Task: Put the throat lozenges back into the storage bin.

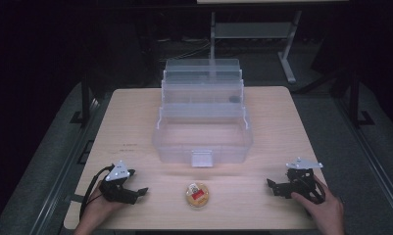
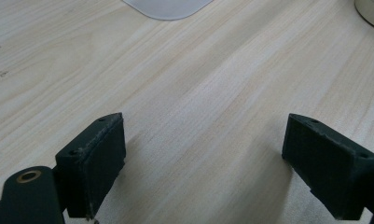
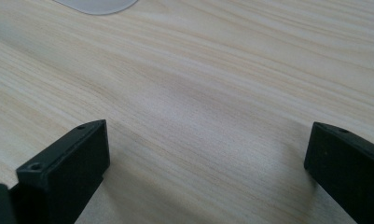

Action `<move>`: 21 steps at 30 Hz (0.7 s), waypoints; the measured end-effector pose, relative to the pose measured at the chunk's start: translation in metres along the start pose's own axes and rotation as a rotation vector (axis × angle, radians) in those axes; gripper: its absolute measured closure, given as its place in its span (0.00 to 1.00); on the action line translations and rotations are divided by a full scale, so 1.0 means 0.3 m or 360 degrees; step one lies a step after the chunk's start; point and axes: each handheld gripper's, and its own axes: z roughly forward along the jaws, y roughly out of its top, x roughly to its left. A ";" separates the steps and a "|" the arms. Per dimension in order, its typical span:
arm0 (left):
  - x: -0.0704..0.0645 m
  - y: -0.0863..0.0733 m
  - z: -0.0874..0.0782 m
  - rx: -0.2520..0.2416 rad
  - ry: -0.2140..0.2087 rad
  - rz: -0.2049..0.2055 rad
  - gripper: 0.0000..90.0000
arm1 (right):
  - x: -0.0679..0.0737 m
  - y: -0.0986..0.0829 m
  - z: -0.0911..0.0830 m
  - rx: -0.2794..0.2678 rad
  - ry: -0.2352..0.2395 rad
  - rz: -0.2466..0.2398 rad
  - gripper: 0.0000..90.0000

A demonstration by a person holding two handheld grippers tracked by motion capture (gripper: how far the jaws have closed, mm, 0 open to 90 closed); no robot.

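One light wood worktop, rounded corners. On it: one clear plastic organiser box, opened out in stepped tiers, standing at the middle and running toward the far edge; I count four tiers stepping up toward the back, though the clear walls blur into each other. One small latch tab on the box's near wall, centred. One dark small item inside an upper tier, right side, too small to identify.

One round flat tin with a tan top and red label, lying near the near edge, centred, just in front of the box and apart from it. It sits between the two grippers, touching neither.

Two grippers, one per hand. Left gripper near the near-left corner, held in the left hand, pointing toward the tin; one cable loops off it. In the left gripper view its jaws are spread wide with bare wood between them, nothing held; box corner at top, tin rim at top right.

Right gripper near the near-right corner, in the right hand, pointing toward the tin. Right gripper view: jaws spread wide, released, nothing between them except worktop; one box corner at top left.
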 end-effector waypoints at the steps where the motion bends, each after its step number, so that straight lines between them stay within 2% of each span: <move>1: 0.000 0.000 0.000 0.0000 0.0000 0.0001 0.14 | 0.000 0.000 0.000 0.0000 0.0001 0.0000 0.00; 14: 0.002 0.000 -0.001 0.0000 -0.0005 -0.0002 0.14 | 0.000 0.000 0.000 0.0001 0.0001 0.0000 0.00; 21: 0.000 0.012 -0.008 0.0036 -0.0012 -0.0014 0.15 | 0.000 0.000 0.000 0.0000 0.0001 0.0000 0.00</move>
